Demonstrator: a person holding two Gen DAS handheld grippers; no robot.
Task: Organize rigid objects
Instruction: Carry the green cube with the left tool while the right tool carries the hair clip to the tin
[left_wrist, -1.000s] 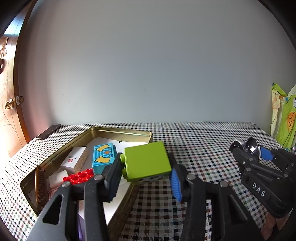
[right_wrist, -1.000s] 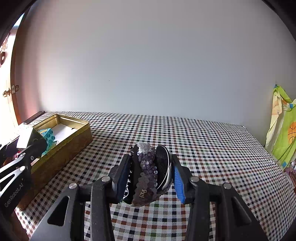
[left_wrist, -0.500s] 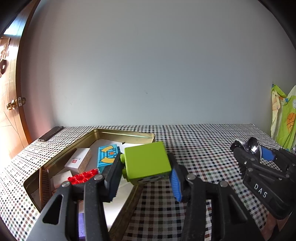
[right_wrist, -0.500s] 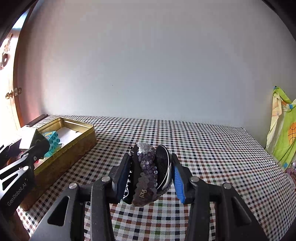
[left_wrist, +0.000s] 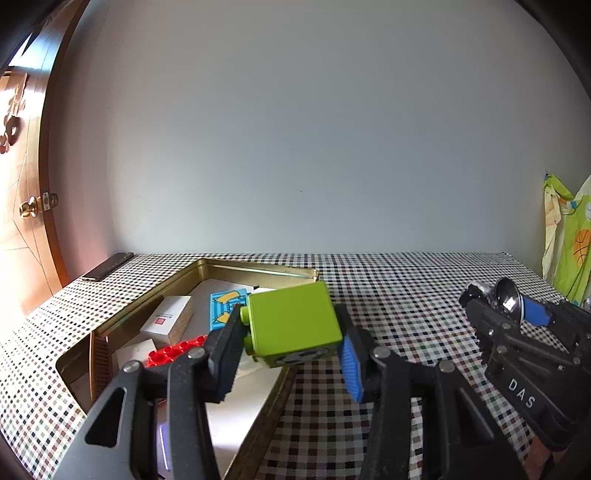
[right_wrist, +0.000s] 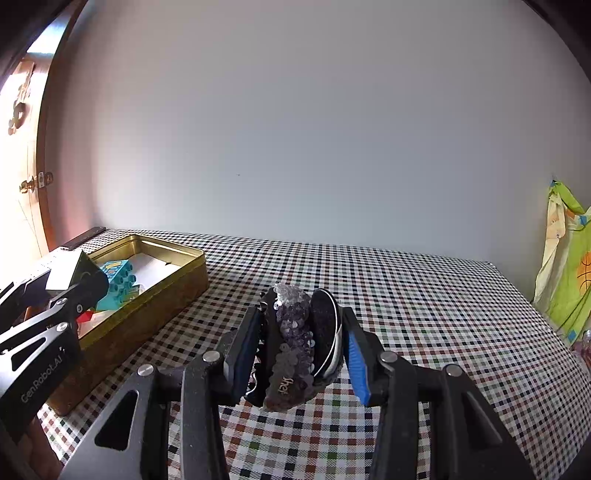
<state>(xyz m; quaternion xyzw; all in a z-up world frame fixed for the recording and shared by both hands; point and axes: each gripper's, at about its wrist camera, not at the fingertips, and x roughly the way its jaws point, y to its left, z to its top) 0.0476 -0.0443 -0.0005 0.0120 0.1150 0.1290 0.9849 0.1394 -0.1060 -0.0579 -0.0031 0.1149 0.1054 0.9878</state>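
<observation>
My left gripper (left_wrist: 291, 347) is shut on a lime green toy block (left_wrist: 293, 323) and holds it above the right rim of a gold tin box (left_wrist: 258, 267). The tin holds a blue printed block (left_wrist: 223, 308), a red studded brick (left_wrist: 173, 350) and a white cork-sided box (left_wrist: 168, 319). My right gripper (right_wrist: 301, 350) is shut on a purple sequined hair clip (right_wrist: 295, 339) above the checked tablecloth, to the right of the tin (right_wrist: 155, 295). The right gripper also shows in the left wrist view (left_wrist: 517, 314).
A dark phone (left_wrist: 109, 266) lies at the table's back left corner. A wooden door with a brass knob (left_wrist: 31, 206) stands at the left. A green and yellow cloth (right_wrist: 569, 266) hangs at the right edge. The wall is close behind the table.
Both grippers have tilted or risen a little, so the table and tin sit lower in view. Each keeps its hold on its object.
</observation>
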